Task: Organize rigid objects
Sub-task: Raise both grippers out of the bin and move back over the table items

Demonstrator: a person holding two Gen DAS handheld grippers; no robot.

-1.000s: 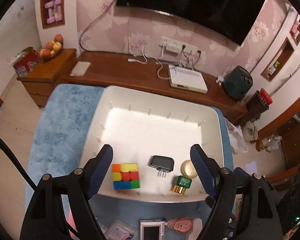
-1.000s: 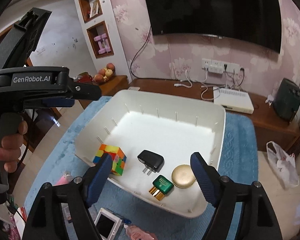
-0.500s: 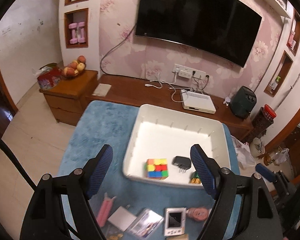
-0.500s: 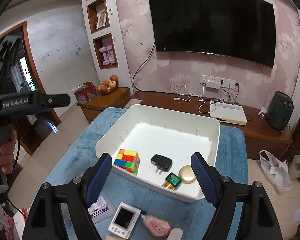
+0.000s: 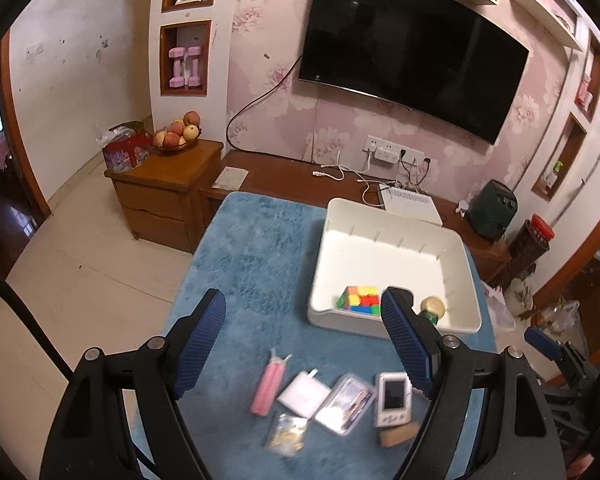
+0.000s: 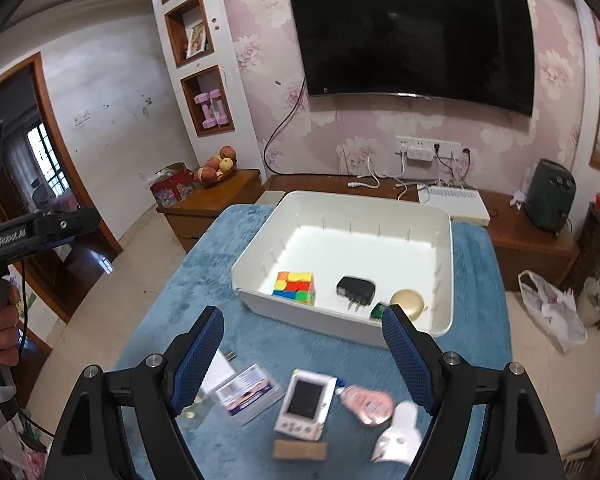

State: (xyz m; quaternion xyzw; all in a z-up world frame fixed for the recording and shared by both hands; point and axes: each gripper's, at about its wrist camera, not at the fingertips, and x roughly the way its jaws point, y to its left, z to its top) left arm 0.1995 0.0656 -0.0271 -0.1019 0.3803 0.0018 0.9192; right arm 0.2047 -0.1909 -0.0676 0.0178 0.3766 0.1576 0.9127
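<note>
A white bin (image 6: 446,264) (image 5: 468,276) sits on a blue rug and holds a colour cube (image 6: 295,287) (image 5: 361,300), a black charger (image 6: 356,290), a gold round case (image 6: 408,303) (image 5: 432,305) and a small green item (image 6: 378,310). On the rug nearer me lie a white handheld game (image 6: 305,403) (image 5: 393,398), a clear card box (image 6: 247,394) (image 5: 345,404), a pink tube (image 5: 269,384), a pink bottle (image 6: 367,401), a white card (image 5: 302,389) and a brown block (image 6: 299,449) (image 5: 398,437). My left gripper (image 5: 302,344) and right gripper (image 6: 302,360) are open, empty, held above these items.
A wooden cabinet (image 5: 168,196) with a fruit bowl (image 5: 177,136) stands at the left. A low wooden TV bench (image 6: 512,240) with a white router (image 6: 454,205) and a dark speaker (image 6: 550,194) runs behind the bin. A plastic bag (image 6: 552,312) lies on the floor at the right.
Both grippers have pulled back and up from the bin. The loose items on the rug in front of the bin have come into view. Both stay open.
</note>
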